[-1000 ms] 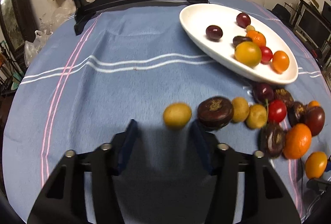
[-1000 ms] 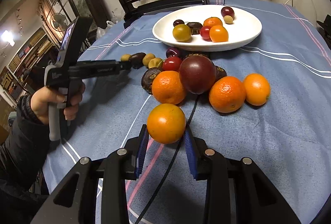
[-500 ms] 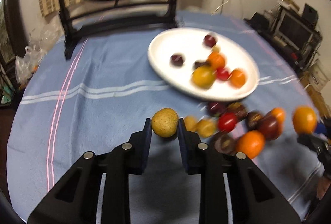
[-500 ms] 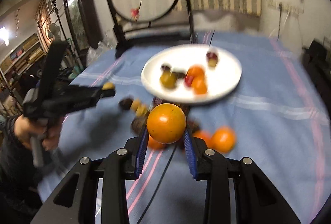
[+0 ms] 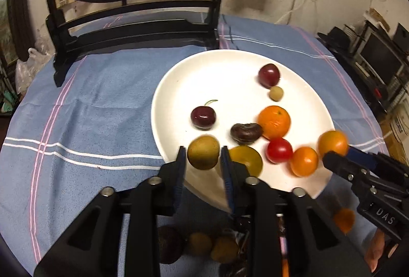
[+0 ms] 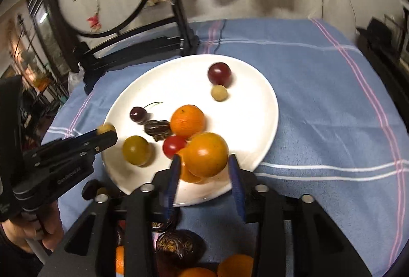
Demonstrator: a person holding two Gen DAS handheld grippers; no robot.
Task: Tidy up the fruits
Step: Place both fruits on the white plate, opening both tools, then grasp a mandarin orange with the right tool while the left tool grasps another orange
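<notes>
The small round yellow-green fruit (image 5: 203,153) sits between the fingers of the left gripper (image 5: 202,149), low centre of the left wrist view, over the near rim of the wide white ceramic plate (image 5: 230,67). The jaws have just been opening. A thin gap shows on each side of the fruit, so it looks let go, not gripped. The same goes for the right gripper (image 6: 203,157): its jaws have just been opening, and the round orange citrus (image 6: 205,154) is between them w/ daylight on both sides, above the plate's near edge.

Progress looks roughly half done (a judgement). Already on the plate:
- a dark cherry w/ stem (image 5: 203,118)
- a mandarin (image 5: 274,121)
- a dark wrinkled date-like fruit (image 5: 245,133)
- a red cherry tomato (image 5: 279,150)
- a yellow-green plum (image 5: 249,159)
- a small orange (image 5: 304,161)
- a dark red plum (image 5: 268,75) and a small tan fruit (image 5: 276,93) toward the upper right

Still left on the blue striped tablecloth (image 5: 102,98), at the bottom of both frames, are small yellow-brown fruits (image 5: 225,248), a dark wrinkled fruit (image 6: 179,246) and more oranges (image 6: 235,264).

A black wooden stand w/ a round embroidered screen (image 5: 127,29) stands at upper left, behind the plate and clear of the work. The main crowding is the two grippers near each other over the plate's near edge, plus fruit that could roll into its neighbours.
</notes>
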